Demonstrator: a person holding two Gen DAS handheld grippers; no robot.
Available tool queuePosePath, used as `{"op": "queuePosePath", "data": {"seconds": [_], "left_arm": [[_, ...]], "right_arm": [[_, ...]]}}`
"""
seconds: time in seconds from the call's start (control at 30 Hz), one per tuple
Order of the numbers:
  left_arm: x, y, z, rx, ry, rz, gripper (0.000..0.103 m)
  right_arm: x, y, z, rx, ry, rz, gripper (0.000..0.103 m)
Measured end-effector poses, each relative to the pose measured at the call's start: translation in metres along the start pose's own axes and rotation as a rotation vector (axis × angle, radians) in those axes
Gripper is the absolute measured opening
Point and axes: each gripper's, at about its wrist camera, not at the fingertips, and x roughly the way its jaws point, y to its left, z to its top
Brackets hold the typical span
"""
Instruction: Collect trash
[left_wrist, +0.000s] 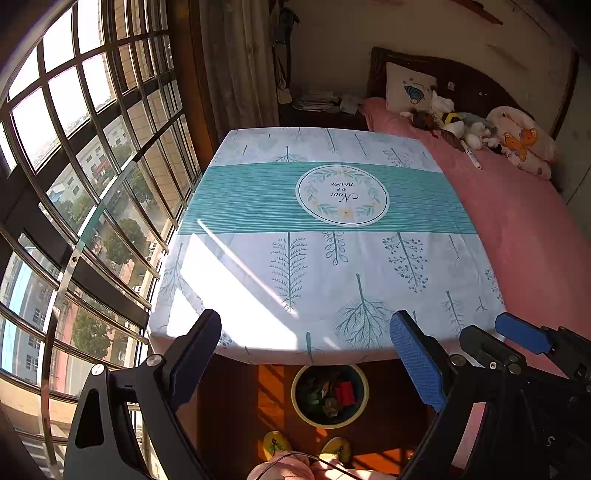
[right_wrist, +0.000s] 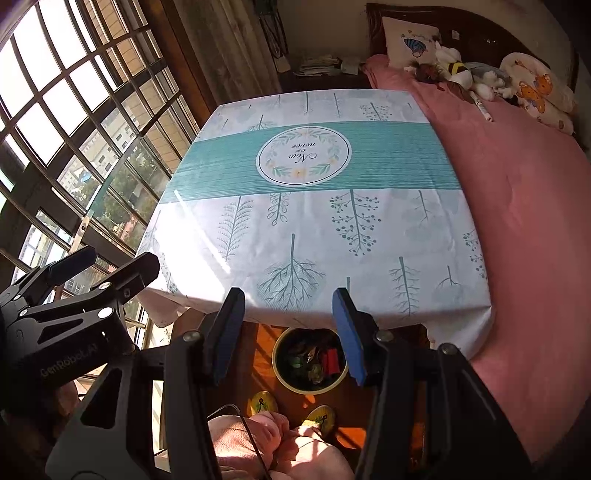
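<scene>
A round bin (left_wrist: 330, 421) with a pale rim stands on the wooden floor under the table's near edge; it also shows in the right wrist view (right_wrist: 309, 386). It holds several pieces of trash (left_wrist: 328, 395), among them a red one (right_wrist: 330, 360). My left gripper (left_wrist: 304, 332) is open and empty above the table's near edge. My right gripper (right_wrist: 288, 306) is open and empty above the bin. In the left wrist view the right gripper (left_wrist: 517, 334) sits at the right. In the right wrist view the left gripper (right_wrist: 96, 266) sits at the left.
A table with a teal and white cloth (left_wrist: 325, 240) fills the middle (right_wrist: 314, 206). A pink bed (left_wrist: 524, 236) with pillows and soft toys (left_wrist: 461, 125) runs along the right. A barred window (left_wrist: 74, 166) is at the left. Yellow slippers (right_wrist: 291, 408) are on the floor.
</scene>
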Motion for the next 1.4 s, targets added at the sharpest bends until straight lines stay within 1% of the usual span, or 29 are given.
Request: {"op": "queuePosePath", "data": {"seconds": [0.53,1.1,1.4], "left_arm": [[0.001,0.000,-0.001,-0.001,0.002,0.003,0.093],[0.005,0.001,-0.003,0.007,0.006,0.000,0.093],[0.005,0.002,-0.004,0.008,0.007,0.002,0.093]], "right_arm": [[0.000,-0.002,0.001,-0.003,0.003,0.000,0.046],[0.006,-0.004,-0.010,0.004,0.014,-0.001,0.046],[0.005,-0.004,-0.007,0.004,0.015,-0.001,0.046]]}}
